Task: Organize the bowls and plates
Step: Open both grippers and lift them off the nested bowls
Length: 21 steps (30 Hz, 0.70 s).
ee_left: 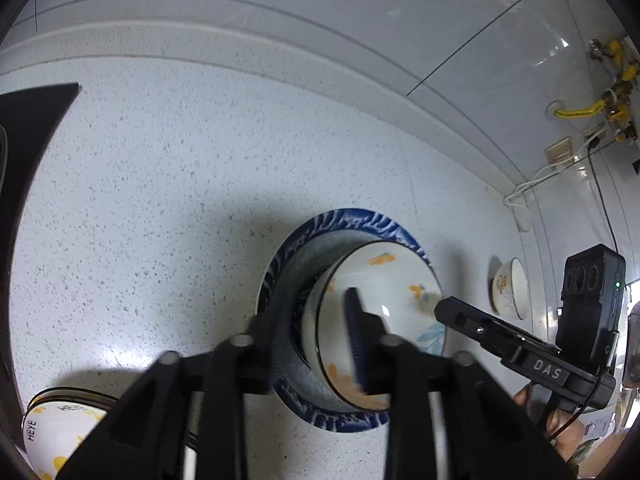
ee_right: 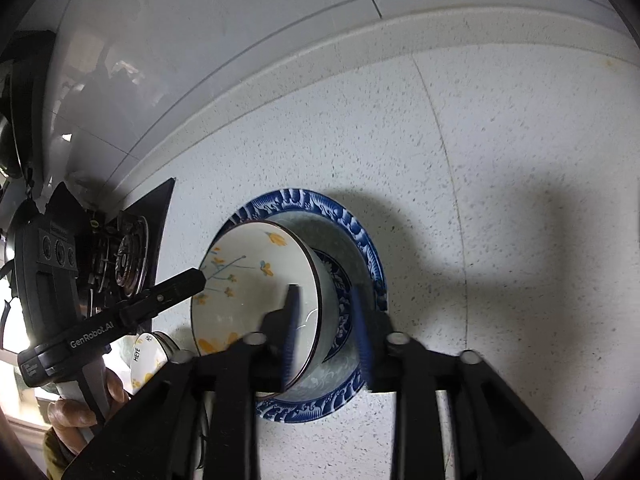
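Note:
A white bowl with yellow flowers [ee_left: 384, 304] [ee_right: 256, 284] stands on a blue-rimmed plate [ee_left: 352, 220] [ee_right: 316, 204] on the speckled counter. My left gripper [ee_left: 316, 336] straddles the bowl's left wall, one finger inside and one outside. My right gripper [ee_right: 326, 332] straddles the bowl's right wall the same way. In neither view can I tell whether the pads touch the wall. Each gripper also shows in the other's view: the right one [ee_left: 444, 308] and the left one [ee_right: 198, 278].
A second flowered bowl marked HEYE [ee_left: 56, 432] [ee_right: 148, 356] sits at the near left. Another small bowl [ee_left: 510, 288] stands by the right wall. A black gas hob [ee_right: 128, 256] [ee_left: 24, 128] lies to the left. The tiled wall and counter ledge [ee_left: 280, 60] run behind.

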{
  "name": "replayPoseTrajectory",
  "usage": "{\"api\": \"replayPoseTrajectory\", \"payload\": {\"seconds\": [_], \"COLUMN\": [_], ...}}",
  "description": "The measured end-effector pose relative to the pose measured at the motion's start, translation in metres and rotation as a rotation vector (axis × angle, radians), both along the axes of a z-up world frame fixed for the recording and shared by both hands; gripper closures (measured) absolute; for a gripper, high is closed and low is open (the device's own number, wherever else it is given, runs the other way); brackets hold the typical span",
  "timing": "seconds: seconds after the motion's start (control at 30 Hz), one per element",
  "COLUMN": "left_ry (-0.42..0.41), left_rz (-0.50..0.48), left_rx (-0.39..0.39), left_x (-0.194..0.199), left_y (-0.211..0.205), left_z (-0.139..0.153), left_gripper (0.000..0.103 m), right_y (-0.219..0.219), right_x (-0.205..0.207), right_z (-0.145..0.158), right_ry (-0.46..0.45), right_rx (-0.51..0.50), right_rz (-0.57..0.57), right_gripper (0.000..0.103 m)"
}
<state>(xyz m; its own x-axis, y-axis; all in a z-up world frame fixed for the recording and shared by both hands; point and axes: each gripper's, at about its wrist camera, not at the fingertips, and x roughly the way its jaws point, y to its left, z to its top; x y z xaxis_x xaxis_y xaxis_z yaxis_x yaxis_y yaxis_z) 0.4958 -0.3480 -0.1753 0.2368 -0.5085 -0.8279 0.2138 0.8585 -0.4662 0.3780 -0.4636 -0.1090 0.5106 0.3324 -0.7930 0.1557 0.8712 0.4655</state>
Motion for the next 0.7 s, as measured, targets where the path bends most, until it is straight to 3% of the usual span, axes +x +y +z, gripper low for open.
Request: {"api": "replayPoseTrajectory", "payload": {"seconds": [0.13, 0.3, 0.47, 0.7], "left_ry": [-0.031, -0.041, -0.085, -0.105], "left_rz": [-0.013, -0.034, -0.068, -0.111], "left_rx": [0.0, -0.006, 0.017, -0.029], "left_x": [-0.01, -0.028, -0.051, -0.08], "left_y": [0.003, 0.009, 0.007, -0.007], "left_z": [0.016, 0.032, 0.051, 0.073], "left_gripper": [0.046, 0.033, 0.029, 0.029], "right_y": [-0.002, -0.008, -0.021, -0.047], "right_x": [-0.017, -0.043, -0.074, -0.119], "right_z": [0.008, 0.013, 0.022, 0.034], "right_ry": [-0.021, -0.039, -0.08, -0.123], "right_rx": [0.011, 0.035, 0.069, 0.074], "right_rz": [0.001, -0.014, -0.052, -0.111], "right_gripper": [0.039, 0.031, 0.023, 0.007]}}
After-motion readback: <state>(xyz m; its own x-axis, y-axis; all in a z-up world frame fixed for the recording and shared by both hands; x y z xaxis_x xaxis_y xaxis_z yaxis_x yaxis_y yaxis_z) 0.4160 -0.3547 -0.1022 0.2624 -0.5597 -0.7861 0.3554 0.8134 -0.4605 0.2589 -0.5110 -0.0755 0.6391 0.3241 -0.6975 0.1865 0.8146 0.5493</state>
